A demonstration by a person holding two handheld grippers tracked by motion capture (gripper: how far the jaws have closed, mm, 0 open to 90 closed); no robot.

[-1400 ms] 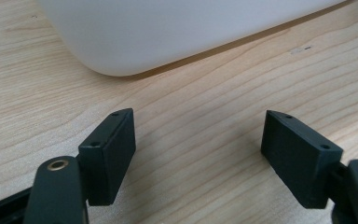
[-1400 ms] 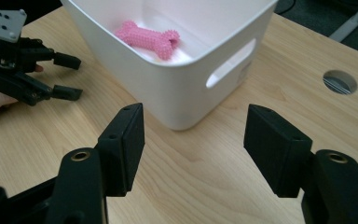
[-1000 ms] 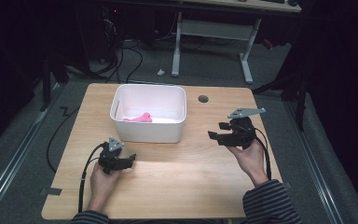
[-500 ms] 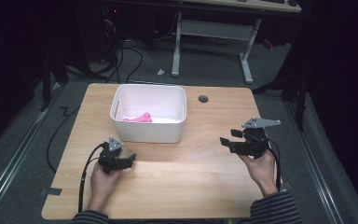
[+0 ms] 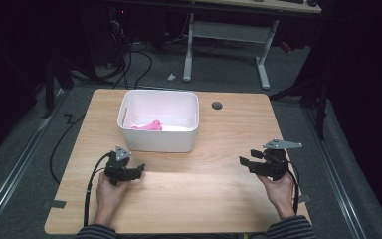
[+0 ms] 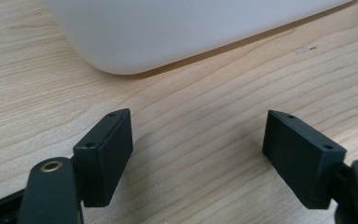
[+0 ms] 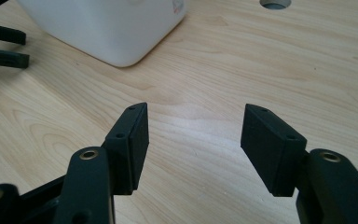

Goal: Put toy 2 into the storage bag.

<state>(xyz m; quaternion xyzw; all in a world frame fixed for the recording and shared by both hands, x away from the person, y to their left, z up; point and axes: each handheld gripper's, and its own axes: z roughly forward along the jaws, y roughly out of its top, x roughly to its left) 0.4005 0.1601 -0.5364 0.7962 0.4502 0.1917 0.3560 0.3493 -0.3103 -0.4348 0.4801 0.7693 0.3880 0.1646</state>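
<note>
Left tool [image 5: 138, 171] rests low on the desk [image 5: 219, 189], jaws spread wide, nothing between them; they have just been opening a little further. In the left gripper view its pads [image 6: 106, 151] are flat black rectangular blocks with small screw holes, matte, bare wood grain in the gap. Right ahead of this tool, near but not touching, sits the bin [image 5: 159, 127]: white plastic, rectangular, rounded corners, smooth semi-gloss wall, thin shadow under its bottom edge. Inside the bin, on its floor toward the wall farther from the tool, lies a small pink thing [image 5: 149, 126], irregular and lumpy; material too small to tell.

Right tool [image 5: 244, 162] is held by the right hand [image 5: 278, 191] well apart from the bin, off to its side, jaws apart with only desk between them. The same black block pads [image 7: 272, 147] show in the right gripper view, and a grey three-cornered plate [image 5: 282, 145] sits on top. Beyond this tool a round hole [image 5: 217, 105] is cut in the desk, dark inside.

Desk is light wood, visible streaky grain, smooth, rounded corners. Black cable [image 5: 90, 186] trails from the left tool back past the left hand [image 5: 110, 191]. Striped sleeves at both wrists.
</note>
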